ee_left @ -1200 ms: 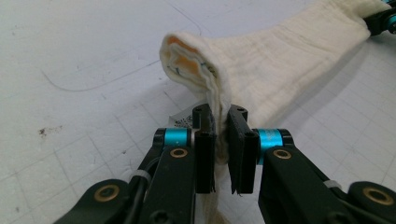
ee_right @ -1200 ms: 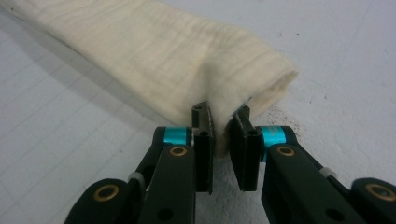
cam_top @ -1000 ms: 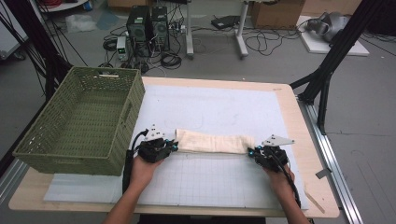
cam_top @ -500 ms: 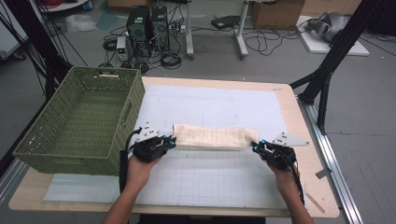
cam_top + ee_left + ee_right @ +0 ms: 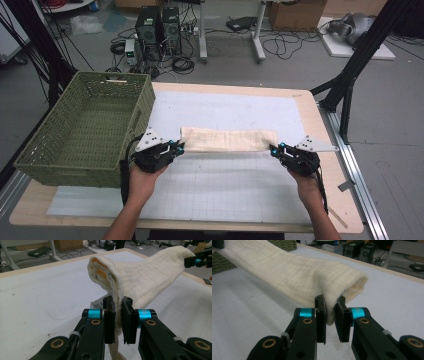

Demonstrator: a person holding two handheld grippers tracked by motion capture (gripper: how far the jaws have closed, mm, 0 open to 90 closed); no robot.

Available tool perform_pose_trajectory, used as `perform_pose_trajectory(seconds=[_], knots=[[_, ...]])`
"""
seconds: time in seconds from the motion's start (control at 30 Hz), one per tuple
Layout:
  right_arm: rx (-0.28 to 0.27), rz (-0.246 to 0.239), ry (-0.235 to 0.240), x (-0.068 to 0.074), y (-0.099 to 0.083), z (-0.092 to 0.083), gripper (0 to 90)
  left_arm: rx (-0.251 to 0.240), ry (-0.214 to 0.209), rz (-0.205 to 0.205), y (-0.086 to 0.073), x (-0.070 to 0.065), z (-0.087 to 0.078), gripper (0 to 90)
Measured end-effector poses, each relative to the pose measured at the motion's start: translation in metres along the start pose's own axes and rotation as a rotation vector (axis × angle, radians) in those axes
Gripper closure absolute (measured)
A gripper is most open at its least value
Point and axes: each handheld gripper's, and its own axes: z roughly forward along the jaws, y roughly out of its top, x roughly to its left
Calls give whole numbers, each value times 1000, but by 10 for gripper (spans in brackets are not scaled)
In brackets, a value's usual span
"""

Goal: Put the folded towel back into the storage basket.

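1. My left gripper (image 5: 175, 146) is clamped on the left end of the folded cream cloth (image 5: 227, 140); in the left gripper view the fabric is pinched between the two black jaws of the left gripper (image 5: 118, 315), and a tail of it hangs below them.
2. My right gripper (image 5: 275, 149) is clamped on the cloth's right end; in the right gripper view the jaws of the right gripper (image 5: 330, 315) bite the lower fold of the cloth (image 5: 294, 277).
3. The cloth (image 5: 147, 277) hangs stretched between the two grippers as a long band, clear of the surface and sagging a little in the middle.
4. Beneath it lies a pale gridded mat (image 5: 225, 185) on a wooden table (image 5: 320, 130).
5. A green woven basket (image 5: 55, 165) stands at the table's left edge, just beside my left hand (image 5: 142, 180).
6. On the floor beyond the table stand computer towers (image 5: 157, 27) amid tangled cables.
7. Compared with a second ago, both grippers have come up with the cloth, which lay lower then; the grip at each end is unchanged.
8. The mat is bare in front of the cloth and behind it; my right hand (image 5: 306, 182) is near the table's right edge.
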Motion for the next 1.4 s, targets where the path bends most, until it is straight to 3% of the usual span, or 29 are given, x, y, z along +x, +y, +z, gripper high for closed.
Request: perform_pose_trajectory(seconds=[0.37,0.67,1.4], knots=[[-32,-29,30,0,26,19,807,-34,38,21,11,3,-28,819],[-30,-71,53,5,55,45,807,-55,79,20,13,10,-52,819],[-14,-152,139,34,116,120,807,-97,188,5,5,29,-111,819]])
